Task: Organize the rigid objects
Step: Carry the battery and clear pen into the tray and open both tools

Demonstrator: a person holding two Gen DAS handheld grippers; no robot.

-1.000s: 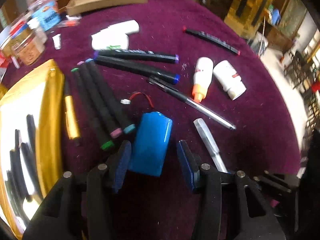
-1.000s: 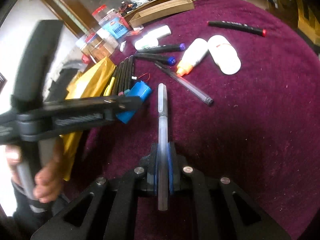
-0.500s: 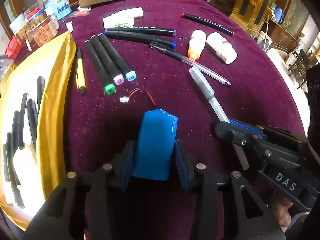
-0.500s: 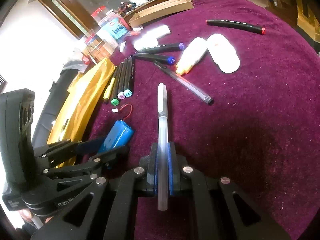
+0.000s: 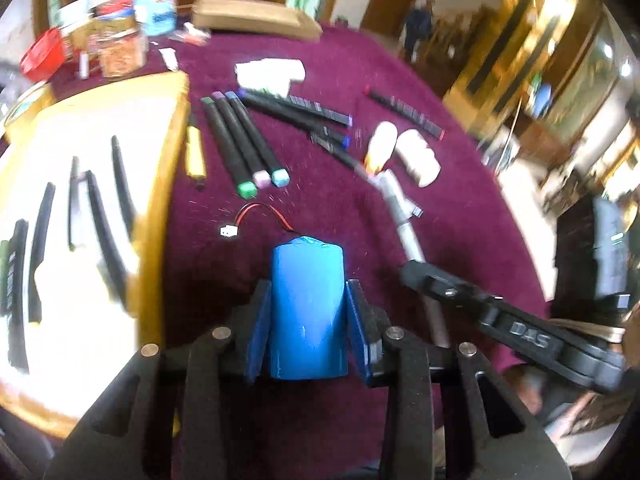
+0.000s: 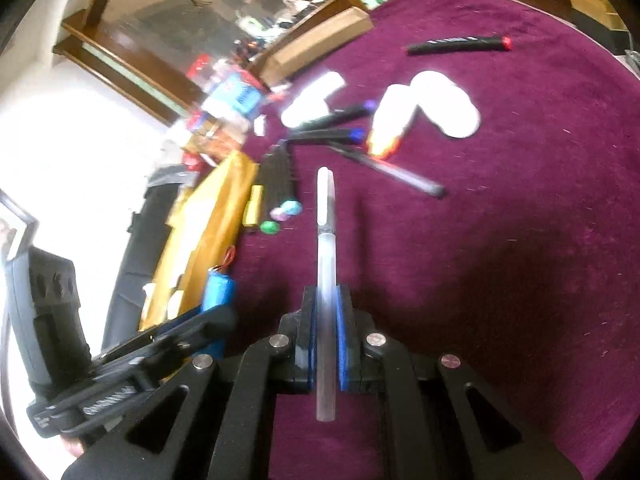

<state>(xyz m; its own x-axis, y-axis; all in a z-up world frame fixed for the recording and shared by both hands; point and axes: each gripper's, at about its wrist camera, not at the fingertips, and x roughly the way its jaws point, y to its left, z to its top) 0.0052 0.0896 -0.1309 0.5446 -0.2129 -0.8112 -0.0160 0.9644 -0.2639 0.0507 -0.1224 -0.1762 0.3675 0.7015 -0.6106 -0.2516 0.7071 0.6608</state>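
My left gripper (image 5: 307, 312) is shut on a blue battery pack (image 5: 307, 304) with a red and black lead (image 5: 262, 216), held above the maroon cloth. It also shows in the right wrist view (image 6: 218, 292). My right gripper (image 6: 325, 312) is shut on a clear pen (image 6: 325, 264) that points forward; the pen also shows in the left wrist view (image 5: 402, 216). Three black markers (image 5: 244, 148) and a yellow pen (image 5: 195, 156) lie beside a gold-rimmed white tray (image 5: 164, 184) holding several black pens.
Two black markers (image 5: 296, 110), a red-capped marker (image 5: 404, 114), an orange-tipped glue bottle (image 5: 380, 148), a white bottle (image 5: 418, 156) and a white eraser (image 5: 268, 74) lie further back. Jars (image 5: 120, 44) and a cardboard box (image 5: 256, 20) stand at the far edge.
My left gripper closed on the blue battery pack, lifted it and drew it back toward the tray side. The right gripper kept hold of the clear pen and rose slightly.
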